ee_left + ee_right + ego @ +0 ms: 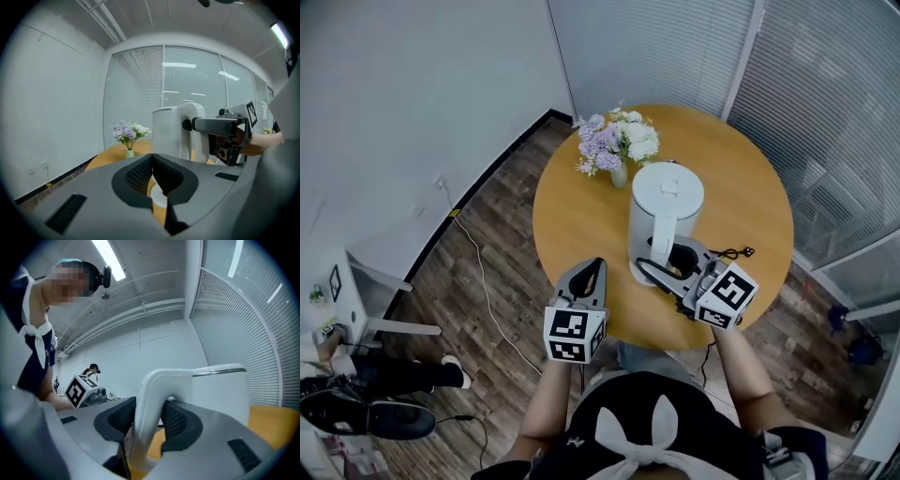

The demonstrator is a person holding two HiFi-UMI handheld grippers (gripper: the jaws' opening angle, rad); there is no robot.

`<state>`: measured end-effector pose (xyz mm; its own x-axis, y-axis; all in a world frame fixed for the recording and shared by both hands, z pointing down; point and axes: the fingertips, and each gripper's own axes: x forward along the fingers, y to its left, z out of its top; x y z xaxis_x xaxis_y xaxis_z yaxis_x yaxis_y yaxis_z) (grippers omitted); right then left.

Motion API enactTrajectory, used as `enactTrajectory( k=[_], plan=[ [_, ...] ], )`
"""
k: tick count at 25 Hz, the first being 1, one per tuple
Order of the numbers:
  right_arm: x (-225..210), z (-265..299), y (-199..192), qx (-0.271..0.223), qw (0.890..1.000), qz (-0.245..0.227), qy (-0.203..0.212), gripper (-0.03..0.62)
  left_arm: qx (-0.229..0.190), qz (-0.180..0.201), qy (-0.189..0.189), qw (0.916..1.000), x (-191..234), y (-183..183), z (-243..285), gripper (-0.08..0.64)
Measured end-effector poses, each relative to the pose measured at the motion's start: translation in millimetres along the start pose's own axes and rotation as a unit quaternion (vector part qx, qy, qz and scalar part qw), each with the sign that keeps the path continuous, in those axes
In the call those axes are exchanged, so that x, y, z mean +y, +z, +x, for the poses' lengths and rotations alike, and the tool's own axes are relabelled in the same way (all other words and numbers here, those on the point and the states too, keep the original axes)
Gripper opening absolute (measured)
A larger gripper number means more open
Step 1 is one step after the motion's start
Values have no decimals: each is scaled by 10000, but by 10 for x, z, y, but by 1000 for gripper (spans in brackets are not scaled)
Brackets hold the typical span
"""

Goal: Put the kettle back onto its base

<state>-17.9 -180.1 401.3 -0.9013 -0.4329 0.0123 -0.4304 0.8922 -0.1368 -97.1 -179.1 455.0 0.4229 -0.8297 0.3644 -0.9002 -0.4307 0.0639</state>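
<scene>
The white kettle [666, 214] stands upright over the near half of the round wooden table [581, 211]. My right gripper [671, 273] is shut on its curved handle [152, 399], one pad on each side. The left gripper [596, 269] hangs over the table's near edge, left of the kettle, shut with nothing in it. In the left gripper view the kettle [174, 133] rises just past the left gripper [152, 158], and a white round piece [158, 199], probably the base, shows low in the gap. The head view hides the base, so I cannot tell whether the kettle rests on it.
A small vase of purple and white flowers [617, 145] stands at the table's far side. A black cord and plug [733, 253] lie right of the kettle. Glass walls with blinds close the back and right. A white cable [483, 281] trails on the wood floor; a person's legs [384, 380] are at left.
</scene>
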Motion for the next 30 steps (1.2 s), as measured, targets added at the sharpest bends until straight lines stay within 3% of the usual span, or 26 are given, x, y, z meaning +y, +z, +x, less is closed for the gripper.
enactTrajectory(
  k=[30],
  plan=[
    [-390, 143, -701, 405, 9966, 642, -323, 173, 365, -183, -21, 9992, 312, -219, 326, 26]
  ],
)
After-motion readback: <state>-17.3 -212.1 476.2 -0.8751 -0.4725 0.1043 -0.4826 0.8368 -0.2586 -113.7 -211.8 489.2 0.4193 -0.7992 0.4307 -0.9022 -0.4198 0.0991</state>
